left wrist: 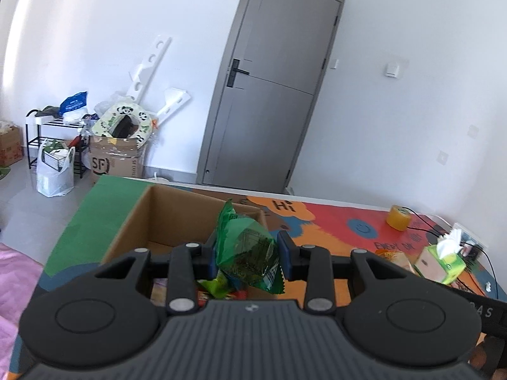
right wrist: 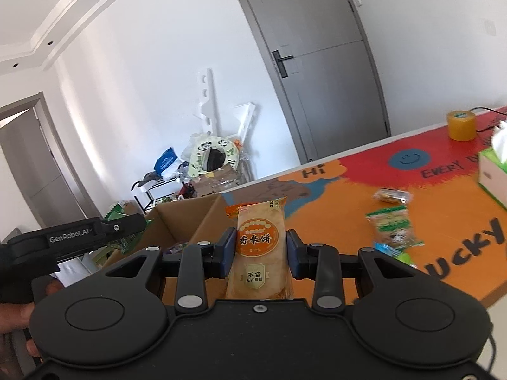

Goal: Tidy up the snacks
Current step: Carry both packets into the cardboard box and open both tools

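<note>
My left gripper (left wrist: 247, 258) is shut on a green snack packet (left wrist: 250, 250), held above the open cardboard box (left wrist: 164, 209). More colourful packets (left wrist: 218, 286) lie inside the box, under the fingers. My right gripper (right wrist: 260, 250) is shut on an orange rice cracker packet (right wrist: 260, 240), upright between the blue pads, near the box (right wrist: 187, 218) at its right side. The left gripper's body (right wrist: 76, 237) shows at the left of the right wrist view, over the box. A green-and-white packet (right wrist: 393, 224) and a small clear-wrapped snack (right wrist: 391, 195) lie on the colourful table mat (right wrist: 332, 218).
A yellow tape roll (right wrist: 461, 125) and a green tissue box (right wrist: 492, 171) stand at the mat's far right, with black cables (left wrist: 424, 221) nearby. Beyond the table are a grey door (left wrist: 269, 95), a shoe rack (left wrist: 57, 139) and cluttered cartons (left wrist: 114, 158).
</note>
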The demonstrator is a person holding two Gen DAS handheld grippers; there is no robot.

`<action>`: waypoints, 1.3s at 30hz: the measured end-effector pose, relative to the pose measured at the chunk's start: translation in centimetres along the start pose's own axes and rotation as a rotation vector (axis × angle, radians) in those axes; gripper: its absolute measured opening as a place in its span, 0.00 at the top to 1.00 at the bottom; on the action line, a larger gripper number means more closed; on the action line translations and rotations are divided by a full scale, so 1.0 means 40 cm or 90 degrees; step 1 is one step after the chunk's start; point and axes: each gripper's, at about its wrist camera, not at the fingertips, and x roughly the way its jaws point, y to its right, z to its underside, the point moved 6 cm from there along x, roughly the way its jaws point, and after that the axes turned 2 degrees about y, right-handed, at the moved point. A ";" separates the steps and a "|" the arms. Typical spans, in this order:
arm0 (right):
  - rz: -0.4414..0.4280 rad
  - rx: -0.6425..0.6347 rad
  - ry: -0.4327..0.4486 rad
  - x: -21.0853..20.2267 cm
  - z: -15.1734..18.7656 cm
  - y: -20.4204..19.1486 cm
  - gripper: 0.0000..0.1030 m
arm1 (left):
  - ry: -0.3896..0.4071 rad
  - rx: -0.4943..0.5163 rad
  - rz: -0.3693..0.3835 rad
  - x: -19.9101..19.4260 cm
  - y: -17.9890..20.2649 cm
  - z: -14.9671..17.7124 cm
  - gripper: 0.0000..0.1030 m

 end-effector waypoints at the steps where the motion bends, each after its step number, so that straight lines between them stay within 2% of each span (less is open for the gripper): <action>1: -0.004 -0.003 -0.001 0.008 -0.003 -0.010 0.67 | 0.000 -0.002 -0.003 0.003 -0.008 -0.002 0.66; 13: -0.035 -0.028 -0.011 0.085 -0.027 -0.106 0.67 | -0.012 -0.027 -0.030 0.048 -0.112 -0.017 0.66; 31: -0.064 -0.050 -0.037 0.218 -0.051 -0.224 0.67 | -0.042 -0.042 -0.038 0.155 -0.187 -0.035 0.64; 35: -0.065 -0.050 -0.046 0.236 -0.050 -0.231 0.67 | -0.043 -0.050 -0.043 0.157 -0.192 -0.037 0.54; 39: -0.069 -0.047 -0.055 0.251 -0.043 -0.236 0.67 | -0.042 -0.060 -0.037 0.138 -0.205 -0.043 0.53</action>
